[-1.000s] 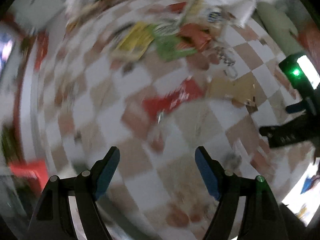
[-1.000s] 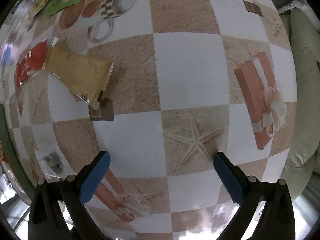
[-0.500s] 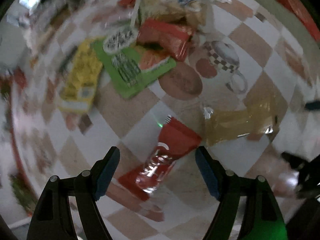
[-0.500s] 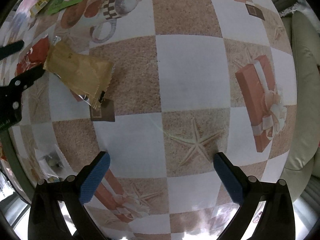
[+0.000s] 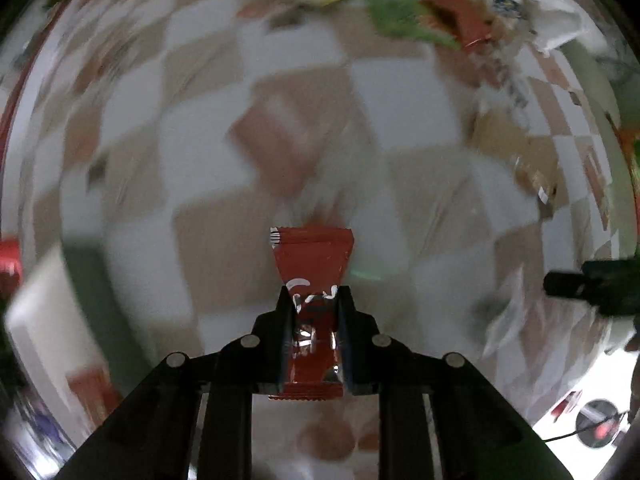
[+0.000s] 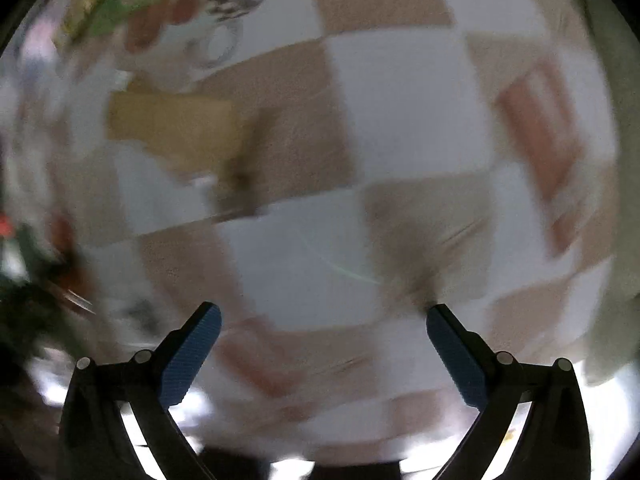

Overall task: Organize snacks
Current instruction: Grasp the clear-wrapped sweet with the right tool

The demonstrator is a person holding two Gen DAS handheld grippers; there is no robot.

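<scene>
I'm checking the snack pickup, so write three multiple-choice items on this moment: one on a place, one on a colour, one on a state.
1. Where is the red packet?
A. between the fingers of the left gripper
B. under the gold packet
C. in the right gripper

2. What colour is the packet lying flat on the checked tablecloth in the right wrist view?
A. blue
B. gold
C. purple

3. How is the right gripper?
A. shut on a packet
B. open and empty
C. shut on nothing

Answers: 1 A, the fingers clamp its middle; 2 B, the gold packet lies at upper left; 3 B, its blue pads stand wide apart over bare cloth.
</scene>
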